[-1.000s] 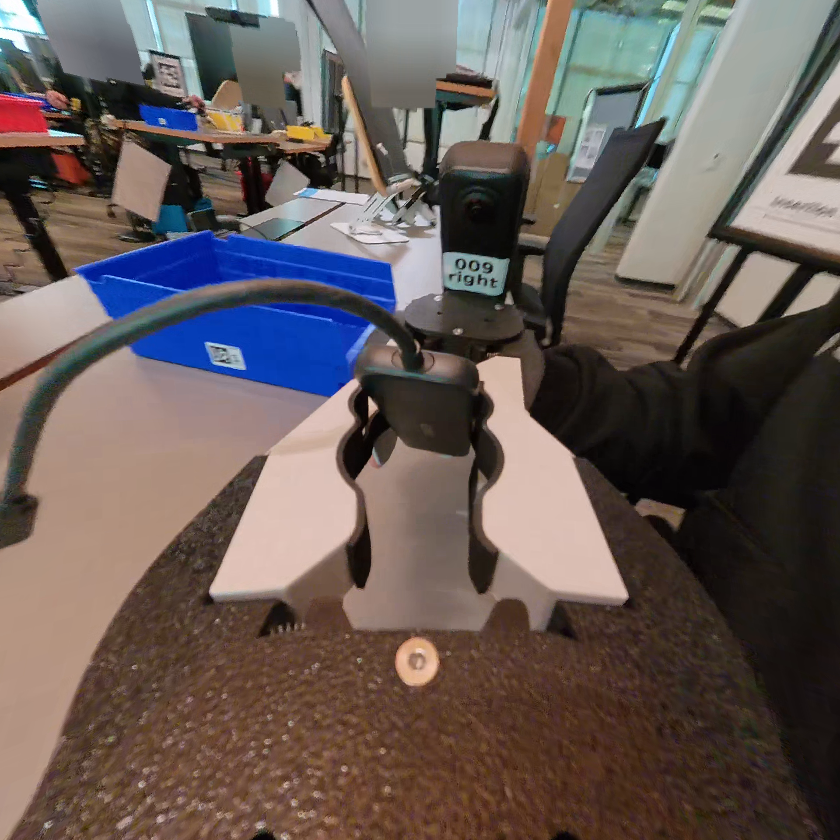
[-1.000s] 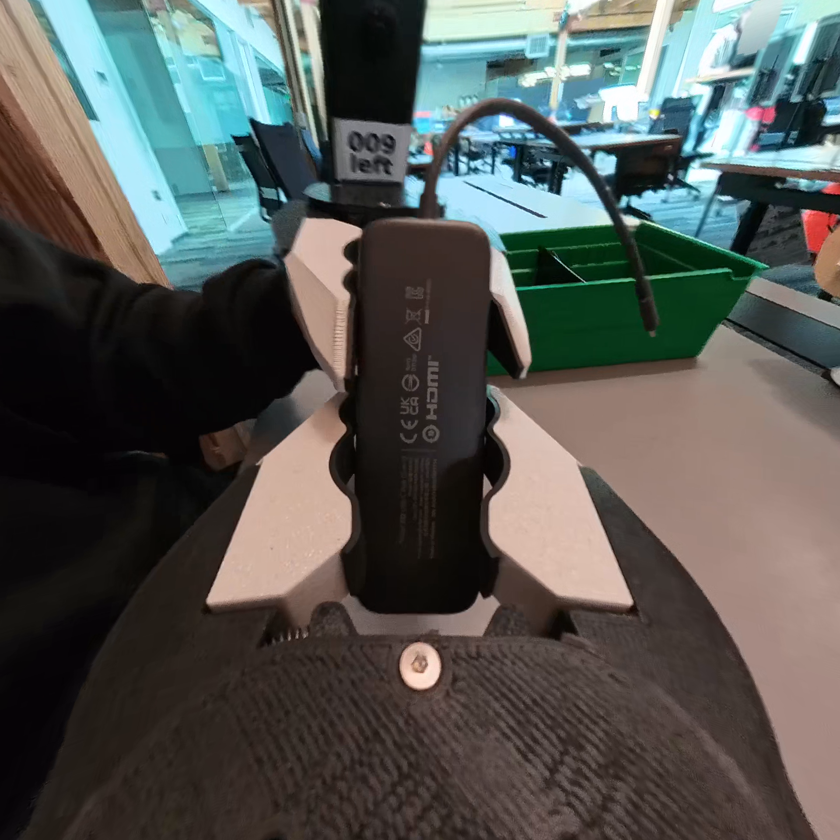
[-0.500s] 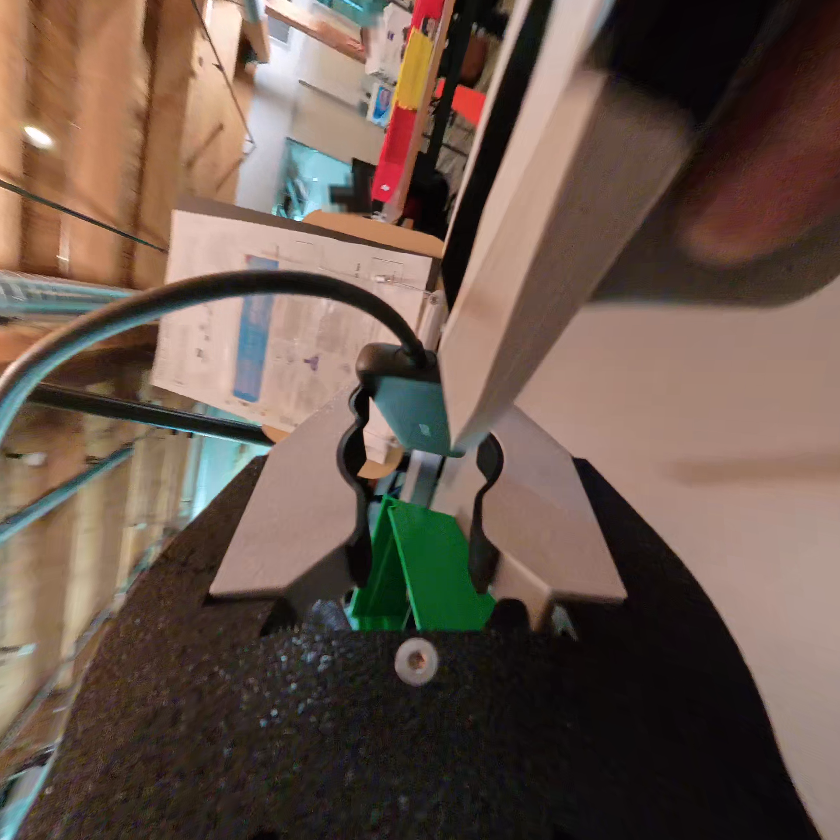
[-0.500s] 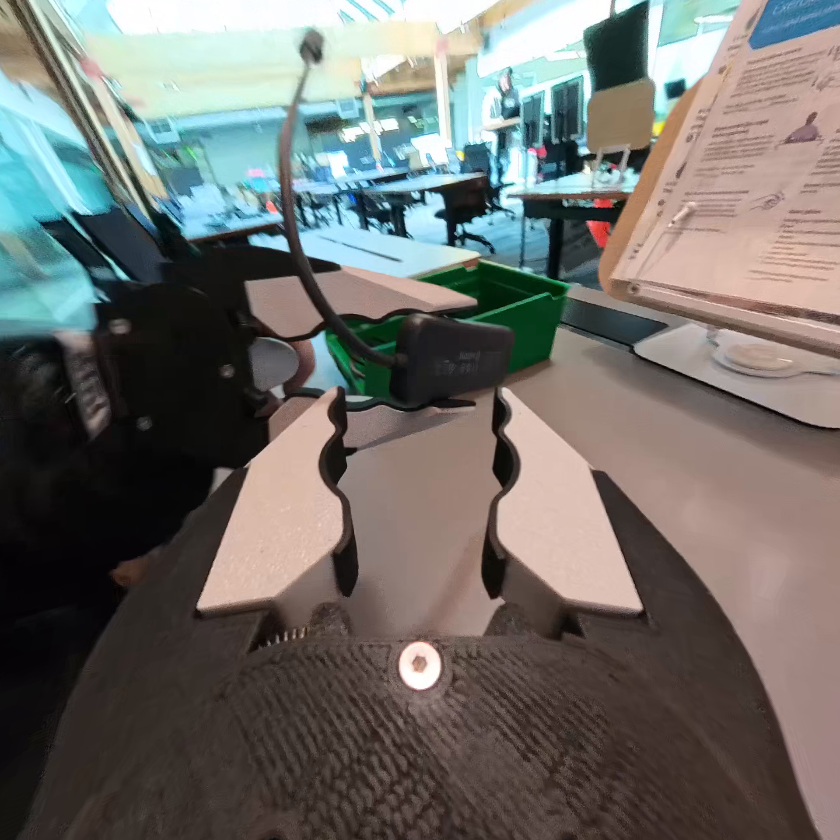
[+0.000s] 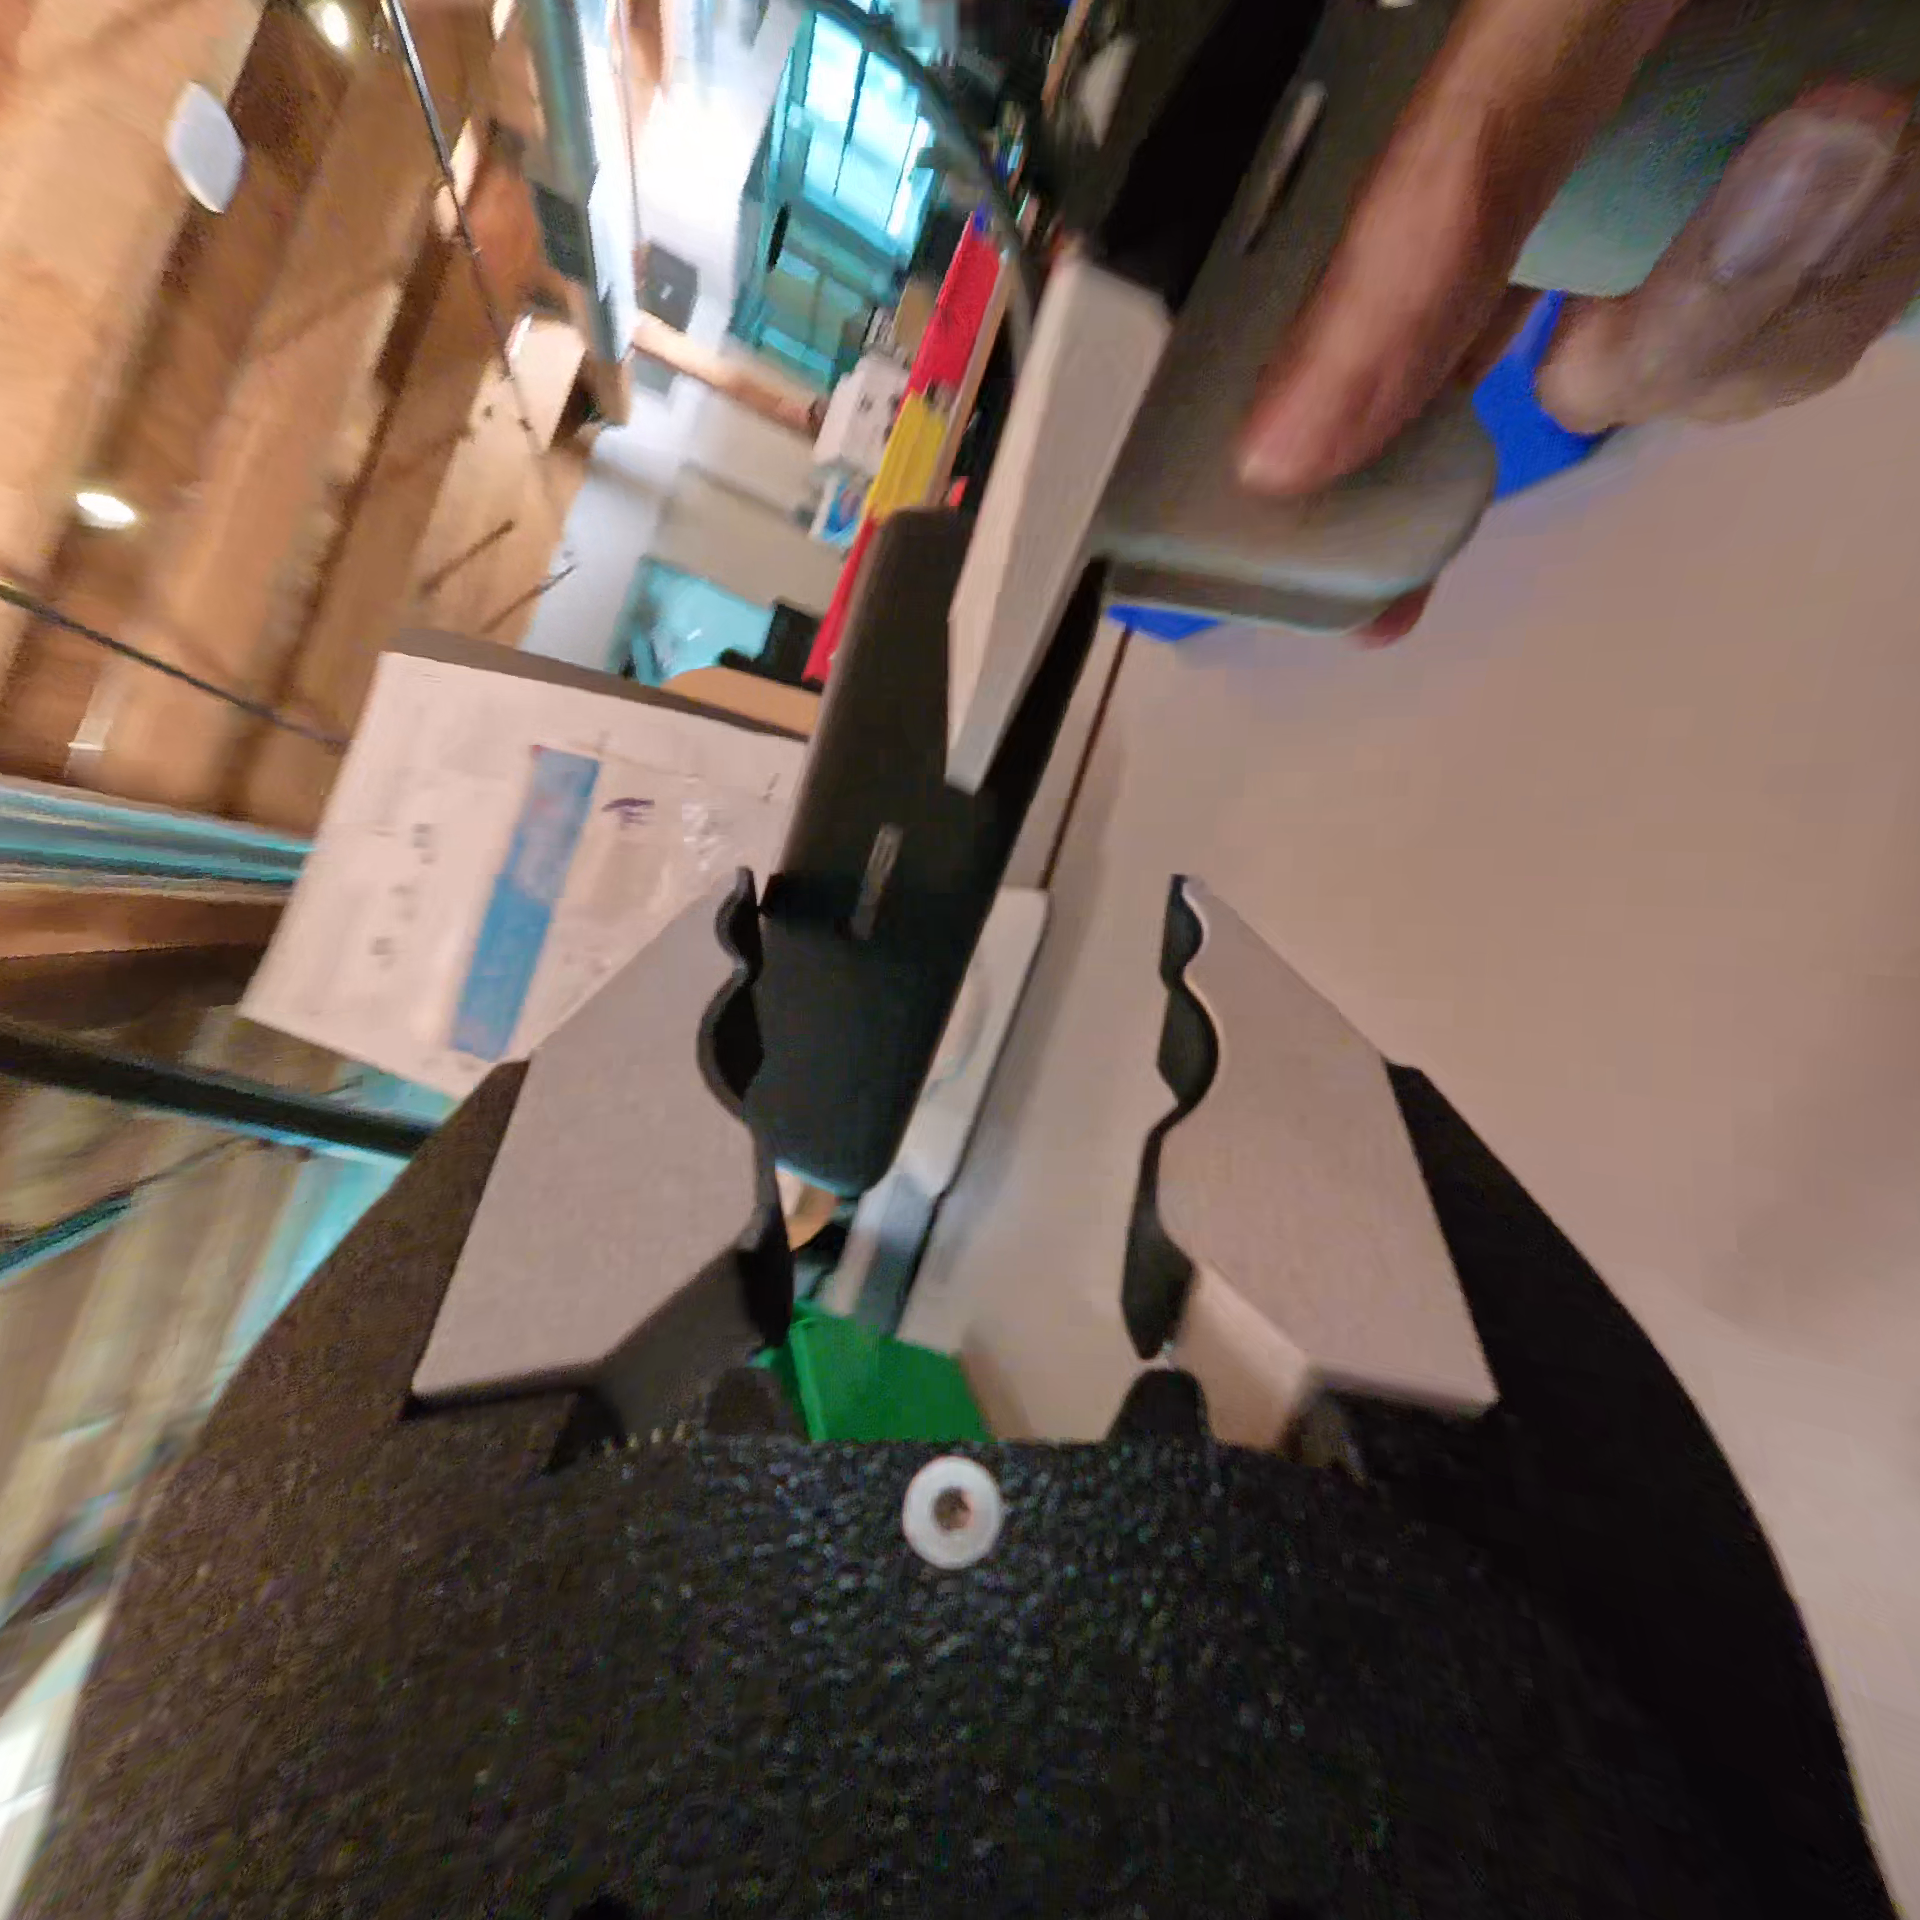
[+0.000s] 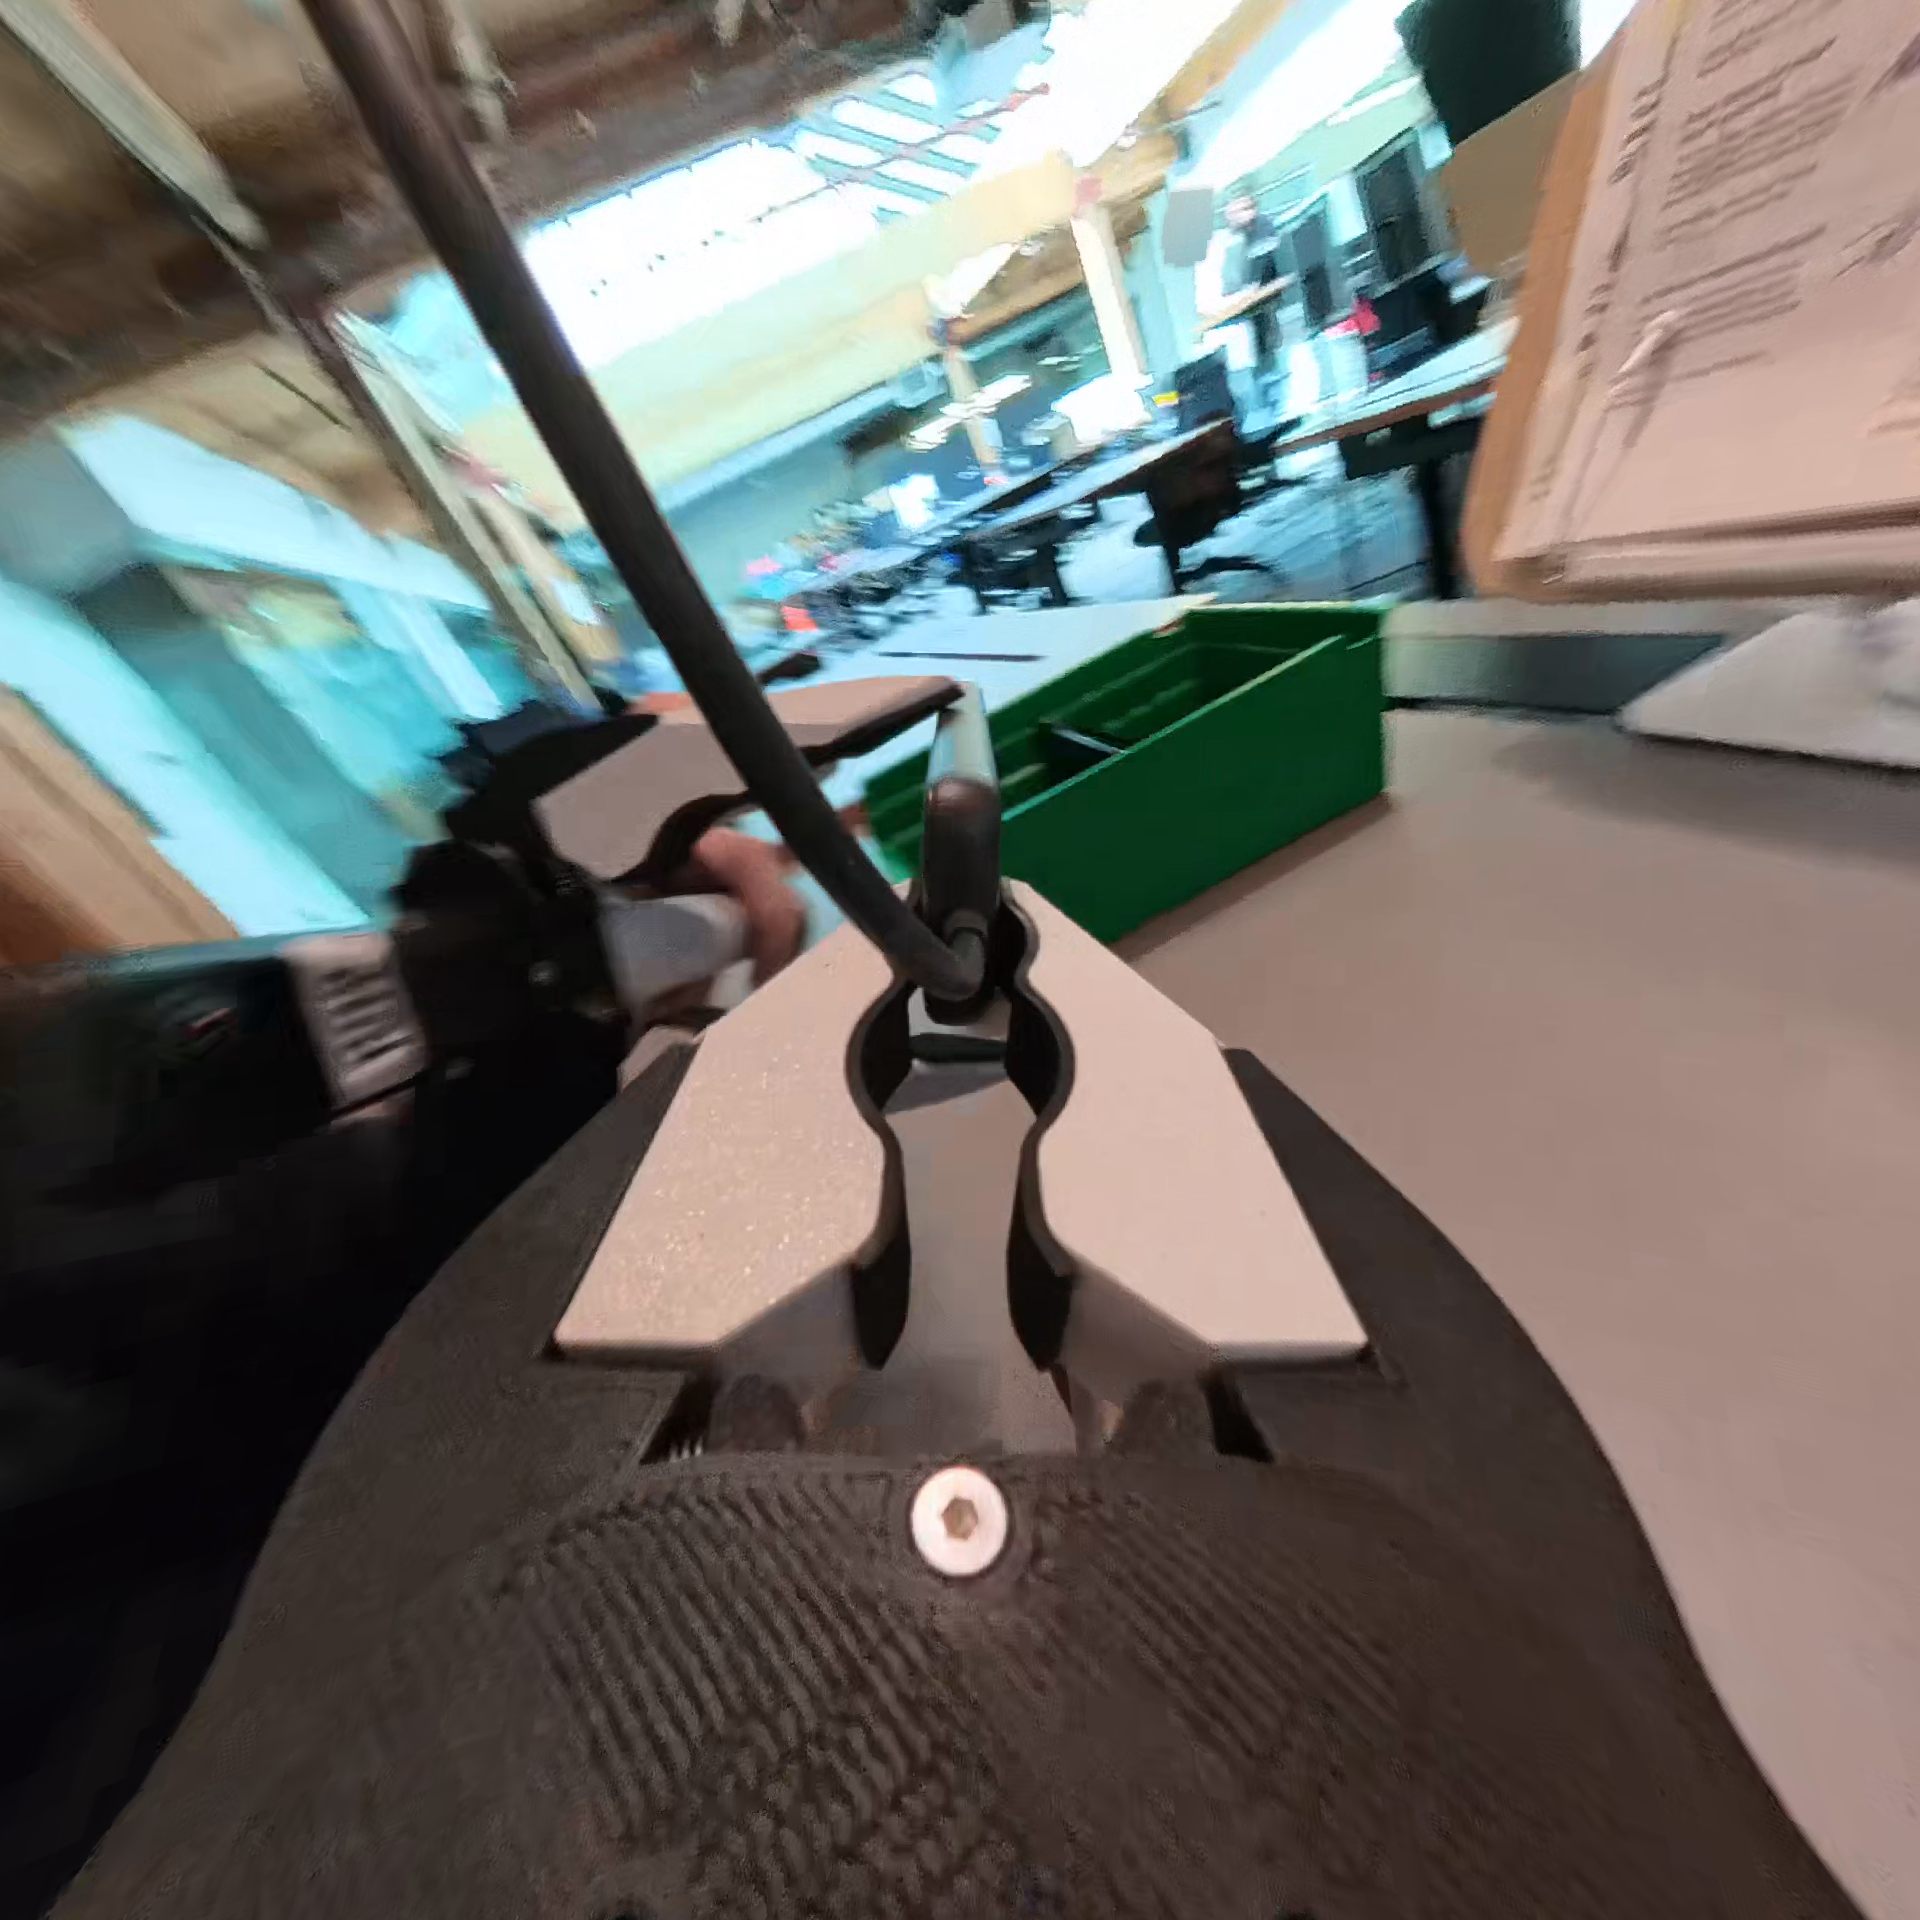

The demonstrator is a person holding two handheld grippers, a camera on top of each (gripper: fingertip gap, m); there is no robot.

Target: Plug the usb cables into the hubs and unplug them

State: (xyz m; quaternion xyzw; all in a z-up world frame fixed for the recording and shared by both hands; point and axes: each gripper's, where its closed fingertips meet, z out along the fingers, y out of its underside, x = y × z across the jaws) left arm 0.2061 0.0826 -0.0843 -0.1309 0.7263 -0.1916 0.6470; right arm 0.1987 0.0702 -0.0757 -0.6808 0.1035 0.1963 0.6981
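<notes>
The black USB hub [image 6: 961,847] stands edge-on in my right gripper [image 6: 961,935], which is shut on it near the cable end. Its dark cable [image 6: 623,520] rises up and to the left. In the left wrist view the hub [image 5: 873,935] runs between the wide-open jaws of my left gripper [image 5: 961,894], close to the left finger. A finger of the right gripper [image 5: 1039,540] clamps it farther along, with a person's hand [image 5: 1455,260] behind. The open left gripper [image 6: 727,758] also shows in the right wrist view, to the left of the hub.
A green bin [image 6: 1195,748] with dividers stands on the grey table [image 6: 1558,987] just beyond the grippers. A document stand [image 6: 1714,260] is at the right. A blue bin [image 5: 1517,405] shows behind the hand. Both views are blurred by motion.
One second ago both grippers held the hub. The right one then let go while the left turned it. Now the right is shut on the hub and the left has opened.
</notes>
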